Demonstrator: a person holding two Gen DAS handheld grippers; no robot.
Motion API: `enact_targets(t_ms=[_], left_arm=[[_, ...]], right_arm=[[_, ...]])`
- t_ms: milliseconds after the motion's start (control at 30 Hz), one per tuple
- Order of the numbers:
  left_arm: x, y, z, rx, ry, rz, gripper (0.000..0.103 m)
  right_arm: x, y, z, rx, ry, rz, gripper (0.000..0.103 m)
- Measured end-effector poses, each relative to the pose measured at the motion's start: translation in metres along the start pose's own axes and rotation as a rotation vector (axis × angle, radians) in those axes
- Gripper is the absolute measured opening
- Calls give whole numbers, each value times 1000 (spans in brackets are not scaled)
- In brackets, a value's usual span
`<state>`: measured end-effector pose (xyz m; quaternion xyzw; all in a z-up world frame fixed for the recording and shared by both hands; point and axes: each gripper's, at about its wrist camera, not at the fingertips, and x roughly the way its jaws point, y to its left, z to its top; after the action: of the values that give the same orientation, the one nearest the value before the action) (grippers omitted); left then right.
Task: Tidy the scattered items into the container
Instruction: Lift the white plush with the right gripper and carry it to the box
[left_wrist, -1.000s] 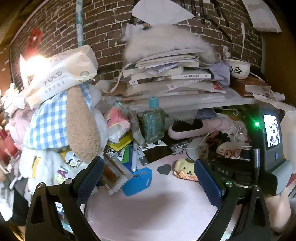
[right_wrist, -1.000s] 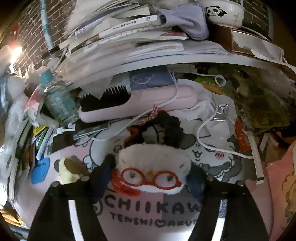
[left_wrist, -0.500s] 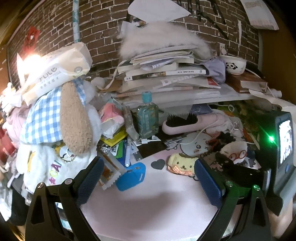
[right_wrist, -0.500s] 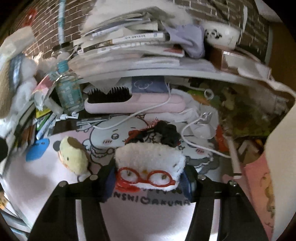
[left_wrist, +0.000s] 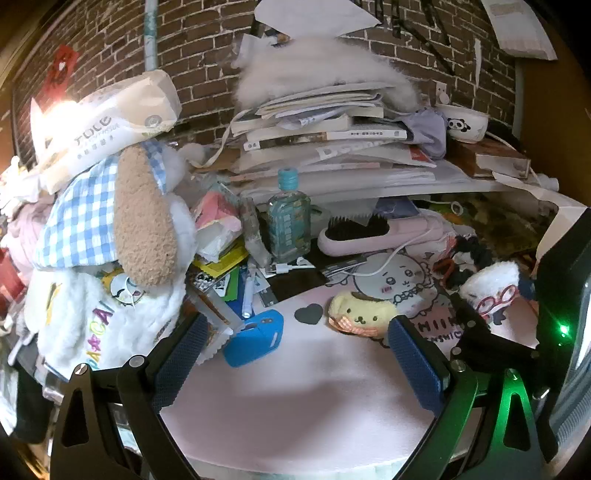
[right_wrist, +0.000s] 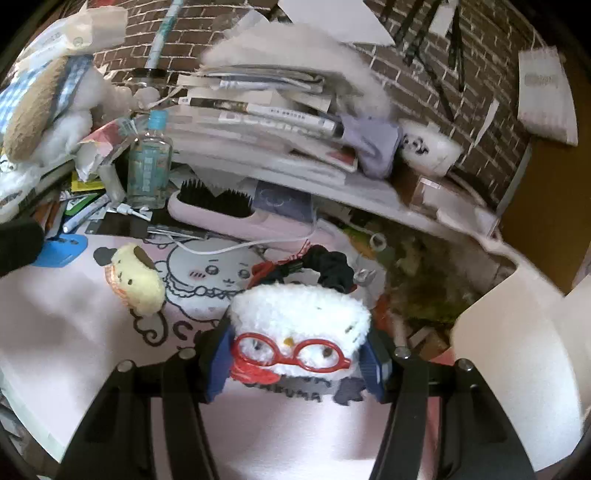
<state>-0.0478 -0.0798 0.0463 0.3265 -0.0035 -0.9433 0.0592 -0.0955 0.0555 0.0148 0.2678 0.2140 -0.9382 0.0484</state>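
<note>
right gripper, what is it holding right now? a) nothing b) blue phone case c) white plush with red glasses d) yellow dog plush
c: the right gripper has its jaws pressed on both sides of the white plush with red glasses, while the yellow dog plush lies apart on the mat.

A fluffy white plush toy with red glasses (right_wrist: 299, 332) is sitting upright, squeezed between the right jaws. A yellow dog plush (left_wrist: 360, 314) is lying on its side just ahead of the left jaws, untouched.
</note>
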Motion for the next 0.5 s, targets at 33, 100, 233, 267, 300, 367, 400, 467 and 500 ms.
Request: enact_targets(t_ms=[33, 100, 233, 267, 300, 367, 400, 467, 500], left_arm=[[-1, 0, 1, -1, -2, -1, 98], [-4, 0, 2, -4, -8, -3, 98], [-10, 0, 6, -11, -23, -10, 98], [-11, -1, 7, -9, -25, -11, 98], [-12, -2, 8, -7, -28, -12, 98], [-15, -5, 10, 0, -35, -19, 98], [-16, -7, 11, 3, -37, -24, 98], [-19, -12, 13, 10, -42, -32, 98], [-19, -14, 14, 14, -43, -36, 98]], right_arm=[[-3, -1, 1, -7, -9, -9, 55], [-9, -2, 5, -27, -31, -35, 55], [-23, -8, 12, -43, -72, -75, 55], [-27, -11, 14, -43, -83, -85, 55], [-31, -14, 15, -42, -92, -93, 55], [-40, -21, 20, -39, -113, -113, 55], [-44, -24, 21, -38, -121, -121, 55], [-52, -33, 24, -35, -141, -143, 55], [-56, -37, 25, -30, -147, -149, 55]])
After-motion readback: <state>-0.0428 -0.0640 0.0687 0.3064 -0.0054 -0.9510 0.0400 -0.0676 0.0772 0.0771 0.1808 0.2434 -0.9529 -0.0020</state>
